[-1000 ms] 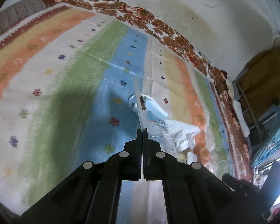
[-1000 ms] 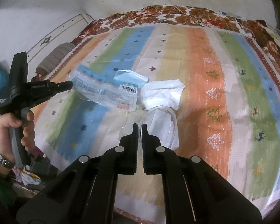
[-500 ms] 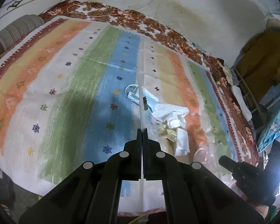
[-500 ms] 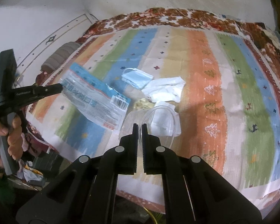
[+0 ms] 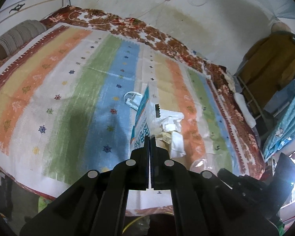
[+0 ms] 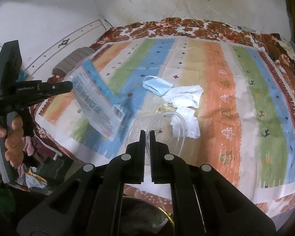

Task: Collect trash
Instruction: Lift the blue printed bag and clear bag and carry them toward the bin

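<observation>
Both grippers tilt down over the bed (image 6: pixel 265 102). The left gripper (image 6: pixel 69 86) has its jaws clamped on a printed plastic wrapper (image 6: pixel 100 106) hanging above the near-left edge. The right gripper (image 6: pixel 147 135) pinches a clear plastic cup (image 6: pixel 163 125) by its rim.

Right gripper (image 6: pixel 147 134) clamped on a clear plastic cup (image 6: pixel 163 125) above a striped blanket (image 6: pixel 245 102), left gripper (image 6: pixel 68 86) in a hand (image 6: pixel 8 131) pinching a blue-and-white plastic wrapper (image 6: pixel 100 106), blue face mask (image 6: pixel 157 85), crumpled white tissues (image 6: pixel 184 106) lying beside it
</observation>
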